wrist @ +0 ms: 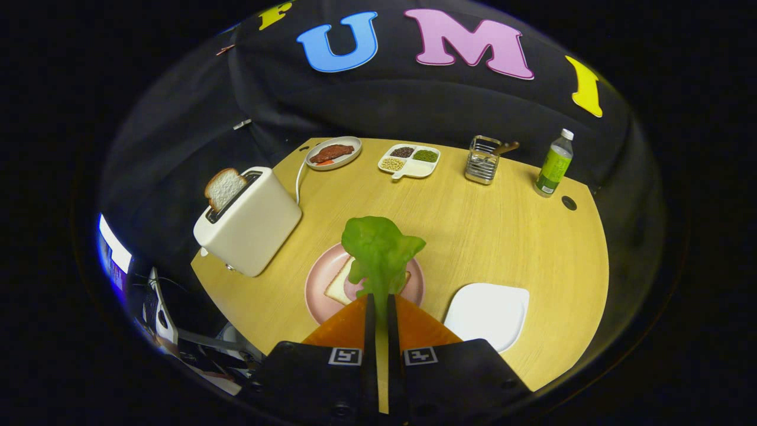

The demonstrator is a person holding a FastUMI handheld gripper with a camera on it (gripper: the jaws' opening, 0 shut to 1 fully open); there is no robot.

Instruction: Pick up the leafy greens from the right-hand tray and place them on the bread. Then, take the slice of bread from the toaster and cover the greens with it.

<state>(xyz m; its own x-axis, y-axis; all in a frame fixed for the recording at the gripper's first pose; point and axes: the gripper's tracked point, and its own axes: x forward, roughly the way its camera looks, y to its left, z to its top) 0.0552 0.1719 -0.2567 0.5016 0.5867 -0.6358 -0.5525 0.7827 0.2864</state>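
The gripper (pixel 381 307) is poised above the round pale wooden table (pixel 502 231), its two fingers drawn close together and pinching the stem end of a ruffled bright-green leaf of greens (pixel 378 248), which stands up just ahead of them over a slice of bread (pixel 338 288) lying on a round pink plate (pixel 316 284). Bare wood lies open beyond the leaf. A smooth white toaster (pixel 248 222) holding an upright slice of toast (pixel 223 188) sits left of the plate, and a white rounded-square tray (pixel 488 313) sits just right of it.

Gripper (pixel 381 299) clamps greens (pixel 378 251) above bread (pixel 341 288); toaster (pixel 248 222) crowds left, tabletop (pixel 491 236) beyond open.
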